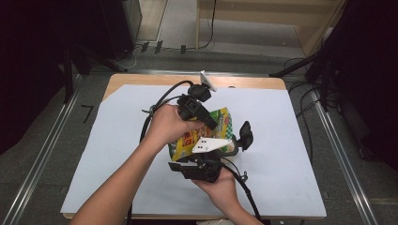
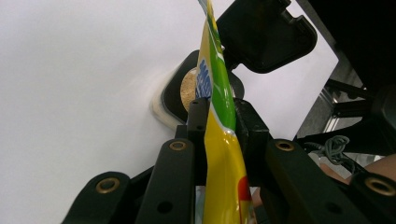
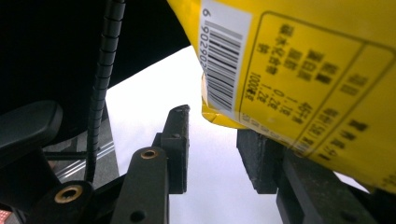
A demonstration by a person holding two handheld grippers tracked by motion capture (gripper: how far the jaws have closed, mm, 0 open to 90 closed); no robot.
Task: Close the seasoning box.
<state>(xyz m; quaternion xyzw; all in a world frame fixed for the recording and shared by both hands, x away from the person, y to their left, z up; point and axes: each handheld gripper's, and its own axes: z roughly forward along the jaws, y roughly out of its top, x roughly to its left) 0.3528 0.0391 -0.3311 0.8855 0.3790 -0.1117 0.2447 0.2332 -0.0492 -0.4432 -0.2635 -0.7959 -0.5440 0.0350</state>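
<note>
A yellow and green snack bag (image 1: pixel 220 123) is held up over the middle of the white sheet. My left gripper (image 1: pixel 212 123) comes from the upper left and is shut on it. In the left gripper view both pads pinch the bag's thin edge (image 2: pixel 219 116), which rises between them. My right gripper (image 1: pixel 224 151), with its grey plate (image 1: pixel 210 144), sits just below the bag. Its jaws stand open in the right gripper view (image 3: pixel 217 140). The bag's barcode corner (image 3: pixel 224 60) hangs above the gap and the bag lies over the right-hand jaw, unpinched.
A white sheet (image 1: pixel 281 140) covers the wooden table (image 1: pixel 248 82). A round dark thing with brown inside (image 2: pixel 187 88) lies on the sheet behind the bag. Black cables trail from both grippers. Metal rails (image 1: pixel 342 159) and dark stands flank the table.
</note>
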